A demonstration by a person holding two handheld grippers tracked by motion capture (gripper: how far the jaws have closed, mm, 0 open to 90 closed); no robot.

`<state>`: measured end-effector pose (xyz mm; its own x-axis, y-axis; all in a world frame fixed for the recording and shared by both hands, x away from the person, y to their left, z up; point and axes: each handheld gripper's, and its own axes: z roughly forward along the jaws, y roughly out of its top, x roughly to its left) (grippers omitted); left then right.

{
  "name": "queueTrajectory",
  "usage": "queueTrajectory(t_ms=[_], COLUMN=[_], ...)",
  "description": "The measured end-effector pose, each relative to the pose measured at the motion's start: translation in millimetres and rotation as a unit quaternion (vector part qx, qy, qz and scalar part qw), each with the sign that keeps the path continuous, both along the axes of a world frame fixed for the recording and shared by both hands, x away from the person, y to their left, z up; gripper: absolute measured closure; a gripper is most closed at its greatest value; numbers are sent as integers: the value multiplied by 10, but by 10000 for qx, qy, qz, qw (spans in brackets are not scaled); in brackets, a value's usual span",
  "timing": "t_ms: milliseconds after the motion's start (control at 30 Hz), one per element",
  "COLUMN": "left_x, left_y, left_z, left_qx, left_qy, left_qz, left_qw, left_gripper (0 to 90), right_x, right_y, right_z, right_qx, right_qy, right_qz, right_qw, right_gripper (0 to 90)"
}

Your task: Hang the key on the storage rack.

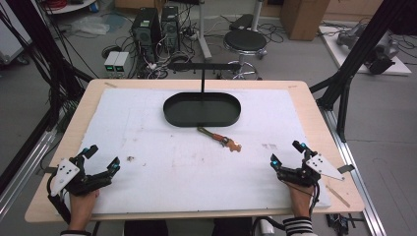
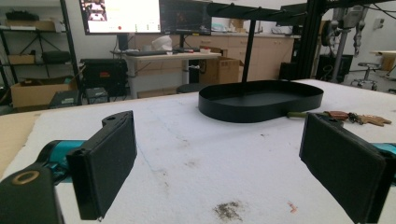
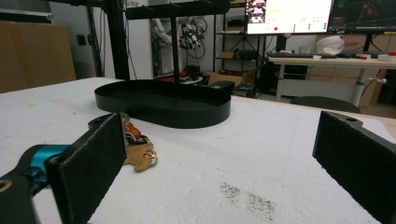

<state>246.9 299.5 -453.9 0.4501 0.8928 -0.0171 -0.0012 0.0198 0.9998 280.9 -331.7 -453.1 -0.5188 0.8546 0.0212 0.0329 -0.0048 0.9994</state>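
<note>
A keychain (image 1: 220, 138) lies flat on the white mat (image 1: 162, 167) that covers the wooden desk (image 1: 314, 105), a little past the mat's middle toward the far edge. It has a green-and-red strap end pointing at the far left and a tan, animal-shaped tag at its near right end. Just beyond it stands a black oval tray (image 1: 201, 109) with a thin upright post rising from its middle to a black crossbar; the keychain's strap end is just beside the tray's near wall, and I cannot tell whether they touch.

The left gripper (image 1: 101, 162) is near the desk's near left corner, held in the person's left hand, with its jaws standing wide apart and nothing between them. In the left gripper view the tray (image 2: 261, 100) sits ahead and the keychain (image 2: 355, 117) lies off past the right-hand jaw.

The right gripper (image 1: 286, 154) is near the near right corner, held in the right hand above a striped sleeve (image 1: 300, 226). Its jaws are also spread wide and clasp nothing. In the right gripper view the keychain (image 3: 140, 151) lies on the mat just beyond the left-hand jaw, partly hidden by it, with the tray (image 3: 163, 105) behind it.

Both grippers are well apart from the keychain. A small dark smudge (image 1: 131, 158) marks the mat near the left gripper.
</note>
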Motion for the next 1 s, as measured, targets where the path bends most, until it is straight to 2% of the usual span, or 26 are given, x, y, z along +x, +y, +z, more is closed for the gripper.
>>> queueTrajectory(t_ms=[200,333,433,567,600,867,1000], left_x=[6,-6,5,3,5,-1,0], left_y=[-2,-6,-2,-8,-6,-6,-7], left_z=[2,-2,2,1,1,1,2], left_qx=[7,13,18,12,11,23,36], left_qy=[33,-44,17,2,3,-14,-4], left_qz=[-11,-5,-19,-4,-11,-1,1], left_qw=[10000,10000,10000,10000,10000,10000,10000], left_gripper=[115,115,115,115,115,115,115], right_x=[3,-2,1,2,-2,26,82], right_y=[-4,3,7,12,18,5,38], right_z=[-2,-1,0,2,3,13,57], right_qx=[-4,8,-56,-95,-66,-61,-109], right_qy=[-67,-17,-48,-56,4,66,249], right_qz=[6,-3,-6,8,3,15,133], right_qw=[10000,10000,10000,9999,10000,10000,9995], right_gripper=[19,19,20,19,19,20,19])
